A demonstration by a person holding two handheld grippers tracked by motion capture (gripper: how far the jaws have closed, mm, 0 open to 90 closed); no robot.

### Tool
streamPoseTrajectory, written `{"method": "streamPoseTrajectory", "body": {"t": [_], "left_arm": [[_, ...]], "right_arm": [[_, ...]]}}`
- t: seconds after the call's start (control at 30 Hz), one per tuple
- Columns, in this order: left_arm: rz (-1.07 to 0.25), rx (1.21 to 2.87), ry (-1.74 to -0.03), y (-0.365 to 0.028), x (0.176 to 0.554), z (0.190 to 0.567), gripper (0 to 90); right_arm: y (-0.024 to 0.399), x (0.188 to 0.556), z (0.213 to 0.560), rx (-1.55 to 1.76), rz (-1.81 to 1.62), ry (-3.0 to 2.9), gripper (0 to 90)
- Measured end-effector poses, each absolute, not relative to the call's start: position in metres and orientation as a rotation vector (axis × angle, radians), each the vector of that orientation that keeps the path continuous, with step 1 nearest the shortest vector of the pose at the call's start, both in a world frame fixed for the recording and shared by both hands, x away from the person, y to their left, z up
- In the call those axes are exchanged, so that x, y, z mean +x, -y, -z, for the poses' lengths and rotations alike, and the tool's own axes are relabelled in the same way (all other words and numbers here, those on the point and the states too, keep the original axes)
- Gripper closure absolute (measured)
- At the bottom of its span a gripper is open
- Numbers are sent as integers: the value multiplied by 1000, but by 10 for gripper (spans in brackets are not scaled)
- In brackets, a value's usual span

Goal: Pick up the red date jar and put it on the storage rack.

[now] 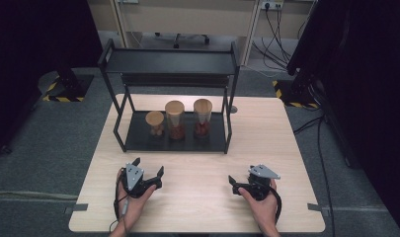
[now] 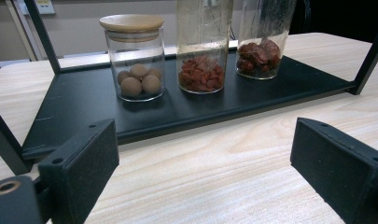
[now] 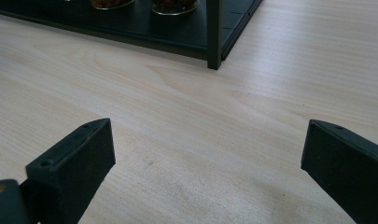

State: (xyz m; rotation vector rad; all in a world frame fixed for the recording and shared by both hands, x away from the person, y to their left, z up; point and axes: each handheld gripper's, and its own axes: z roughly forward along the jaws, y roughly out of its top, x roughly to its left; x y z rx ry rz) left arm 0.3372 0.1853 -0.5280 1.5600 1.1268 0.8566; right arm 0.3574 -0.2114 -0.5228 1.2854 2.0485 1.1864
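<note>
A black two-tier rack [image 1: 138, 140] stands at the back of the wooden table [image 1: 197, 202]. On its lower shelf [image 2: 84, 102] are three glass jars with wooden lids: a short one with brown balls [image 1: 154, 123] [image 2: 135, 60], a tall one with red bits [image 1: 175, 120] [image 2: 201, 56], and another tall one with dark red dried fruit [image 1: 202, 117] [image 2: 261, 44]. My left gripper [image 1: 149, 166] [image 2: 203, 135] rests open on the table in front of the rack, nothing between its jaws. My right gripper [image 1: 240, 176] [image 3: 207, 130] is open over bare wood, near the rack's front right post [image 3: 214, 32].
The rack's upper shelf [image 1: 170, 61] overhangs the jars. Grey carpet surrounds the table; cables [image 1: 321, 143] trail on the floor at the right. Bare tabletop lies between the two hands and to the right of the rack.
</note>
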Motion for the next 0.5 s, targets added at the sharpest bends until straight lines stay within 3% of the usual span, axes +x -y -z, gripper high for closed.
{"method": "streamPoseTrajectory", "body": {"t": [0.5], "left_arm": [[-853,1559,-1130,-185,338,528,75]], "right_arm": [[212,357,523,1285,-1192,-2038,31]]}}
